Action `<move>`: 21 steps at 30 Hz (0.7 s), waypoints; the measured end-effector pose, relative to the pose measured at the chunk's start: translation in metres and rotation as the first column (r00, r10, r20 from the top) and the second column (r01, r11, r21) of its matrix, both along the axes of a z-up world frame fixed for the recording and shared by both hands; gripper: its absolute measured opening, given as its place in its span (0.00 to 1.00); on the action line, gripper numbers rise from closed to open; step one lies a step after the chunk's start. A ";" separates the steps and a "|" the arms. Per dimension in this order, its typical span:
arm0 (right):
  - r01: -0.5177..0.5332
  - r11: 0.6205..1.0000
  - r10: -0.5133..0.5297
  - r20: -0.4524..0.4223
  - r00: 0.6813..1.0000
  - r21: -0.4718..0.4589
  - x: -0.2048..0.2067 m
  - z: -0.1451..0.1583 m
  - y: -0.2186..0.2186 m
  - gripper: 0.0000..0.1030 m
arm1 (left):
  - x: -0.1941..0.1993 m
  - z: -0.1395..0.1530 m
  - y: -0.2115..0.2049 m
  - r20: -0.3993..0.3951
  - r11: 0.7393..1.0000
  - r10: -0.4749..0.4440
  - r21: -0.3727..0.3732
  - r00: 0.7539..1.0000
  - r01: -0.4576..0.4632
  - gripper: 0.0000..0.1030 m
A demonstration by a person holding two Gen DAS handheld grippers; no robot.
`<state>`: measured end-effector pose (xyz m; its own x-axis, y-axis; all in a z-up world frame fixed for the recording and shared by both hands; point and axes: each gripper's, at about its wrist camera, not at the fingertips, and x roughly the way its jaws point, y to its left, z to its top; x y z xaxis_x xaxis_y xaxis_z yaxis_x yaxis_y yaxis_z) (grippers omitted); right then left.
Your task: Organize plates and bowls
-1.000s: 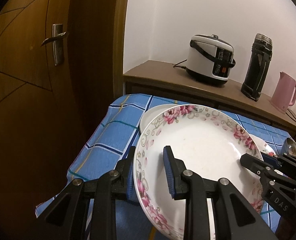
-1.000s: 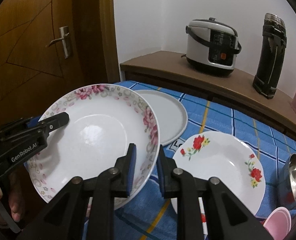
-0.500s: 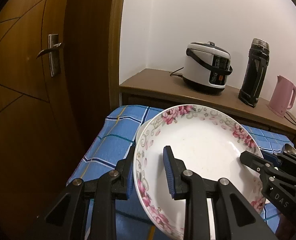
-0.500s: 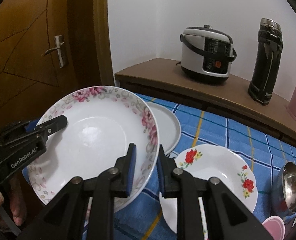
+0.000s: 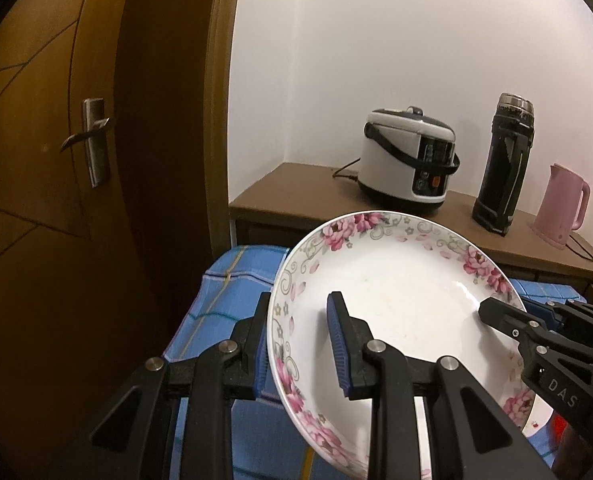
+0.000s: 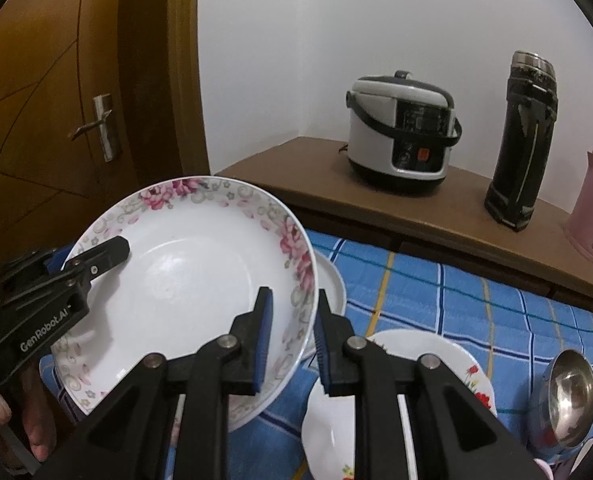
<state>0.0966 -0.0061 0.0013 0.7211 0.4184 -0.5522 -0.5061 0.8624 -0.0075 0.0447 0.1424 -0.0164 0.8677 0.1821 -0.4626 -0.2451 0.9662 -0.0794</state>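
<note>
The blue checked tablecloth (image 6: 476, 300) carries a plain white plate (image 6: 332, 284) and a red-flowered plate (image 6: 436, 360); above them the pink-flowered plate (image 6: 184, 280) hangs tilted, pinched at opposite rims. The left gripper (image 5: 300, 348) and right gripper (image 6: 292, 340) each straddle its rim, narrowly clamped. Judgement: level it, lower both together, release only once seated.

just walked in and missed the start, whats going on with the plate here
A person holds the pink-flowered plate in the air with both handheld grippers, the left gripper clamped on one rim and the right gripper on the opposite rim. Below, on the blue checked tablecloth, lie a red-flowered plate, a plain white plate and a steel bowl.
</note>
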 end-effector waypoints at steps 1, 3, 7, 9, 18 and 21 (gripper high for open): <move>0.006 1.000 -0.006 0.004 1.000 0.001 0.002 0.002 0.000 0.19 | 0.002 0.002 0.000 0.004 1.000 -0.001 0.001 1.000 0.001 0.28; 0.014 1.000 -0.014 0.010 1.000 0.004 0.006 0.004 0.001 0.19 | 0.006 0.005 0.000 0.012 1.000 -0.005 0.003 1.000 0.005 0.28; 0.030 0.999 -0.030 0.018 0.999 0.011 0.014 0.009 0.002 0.19 | 0.013 0.010 0.001 0.029 1.000 -0.013 0.004 0.999 0.012 0.28; 0.037 0.999 -0.037 0.019 0.999 0.014 0.017 0.009 0.003 0.19 | 0.015 0.011 0.001 0.034 1.000 -0.015 0.005 0.999 0.015 0.28; 0.061 0.998 -0.061 0.014 0.998 0.010 0.033 0.008 0.012 0.19 | 0.032 0.010 0.009 0.043 1.000 -0.015 0.008 0.999 0.014 0.28; 0.072 0.997 -0.072 0.010 0.997 0.010 0.040 0.005 0.015 0.19 | 0.039 0.008 0.011 0.042 1.000 -0.021 0.007 0.999 0.021 0.28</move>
